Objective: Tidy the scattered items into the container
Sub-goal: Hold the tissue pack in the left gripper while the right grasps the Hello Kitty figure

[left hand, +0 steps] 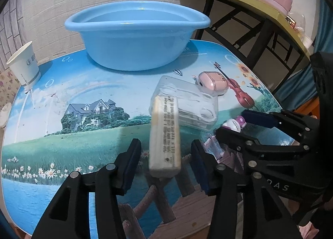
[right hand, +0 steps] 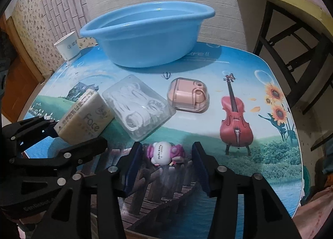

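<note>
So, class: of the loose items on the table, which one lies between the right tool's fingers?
The small Hello Kitty figure, pink and white, sits between the open right tool; the other items lie farther back towards the basin.

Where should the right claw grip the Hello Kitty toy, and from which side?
Grip the toy across its white middle, from the table's near edge. It lies crosswise between the open right claw fingers, its pink ends bulging wider.

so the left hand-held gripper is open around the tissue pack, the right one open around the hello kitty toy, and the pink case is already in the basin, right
Not quite: the pink case is not in the basin; the right wrist view shows it on the table, in front of the basin. The rest holds: left hand-held gripper around the tissue pack, right hand-held gripper around the toy.
</note>
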Motion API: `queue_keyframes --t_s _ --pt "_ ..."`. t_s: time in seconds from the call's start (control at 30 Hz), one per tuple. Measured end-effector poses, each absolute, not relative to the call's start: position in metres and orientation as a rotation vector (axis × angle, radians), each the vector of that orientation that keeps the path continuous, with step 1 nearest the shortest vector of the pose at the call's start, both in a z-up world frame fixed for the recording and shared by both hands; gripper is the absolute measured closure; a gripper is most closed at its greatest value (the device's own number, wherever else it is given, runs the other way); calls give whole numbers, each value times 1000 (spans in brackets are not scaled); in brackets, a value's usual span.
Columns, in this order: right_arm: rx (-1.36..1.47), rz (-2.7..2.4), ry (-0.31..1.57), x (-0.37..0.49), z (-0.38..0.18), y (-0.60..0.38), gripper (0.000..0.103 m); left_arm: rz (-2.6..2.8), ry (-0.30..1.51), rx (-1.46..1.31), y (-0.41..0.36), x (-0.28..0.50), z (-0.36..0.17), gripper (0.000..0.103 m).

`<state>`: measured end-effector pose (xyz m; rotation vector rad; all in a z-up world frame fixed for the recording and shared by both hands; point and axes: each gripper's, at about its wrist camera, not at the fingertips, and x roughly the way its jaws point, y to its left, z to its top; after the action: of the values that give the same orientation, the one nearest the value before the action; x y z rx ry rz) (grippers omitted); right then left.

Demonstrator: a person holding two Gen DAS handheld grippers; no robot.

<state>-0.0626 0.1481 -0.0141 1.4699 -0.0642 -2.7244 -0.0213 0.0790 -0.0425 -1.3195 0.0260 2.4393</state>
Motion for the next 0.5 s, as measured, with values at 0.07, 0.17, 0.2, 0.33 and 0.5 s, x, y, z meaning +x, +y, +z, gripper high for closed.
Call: queue_keyframes --t_s 0.07,0.17,0.2,0.33,0.5 --pt "1470 -2744 -65 -62 -15 150 39 2455 18 -1320 76 -23 -43 43" --pt "1470 -2771 -43 -61 -18 152 28 2479 6 -1320 70 -25 -44 37" --pt "1469 -2775 -35 -61 -19 153 23 2482 0 -1321 68 -25 -44 37" --pt "1444 -2781 -34 -59 -20 152 20 2497 18 -1304 69 -22 -44 60" --pt "1405 -2745 22 -58 -18 141 43 2452 39 -1290 77 -20 -43 84"
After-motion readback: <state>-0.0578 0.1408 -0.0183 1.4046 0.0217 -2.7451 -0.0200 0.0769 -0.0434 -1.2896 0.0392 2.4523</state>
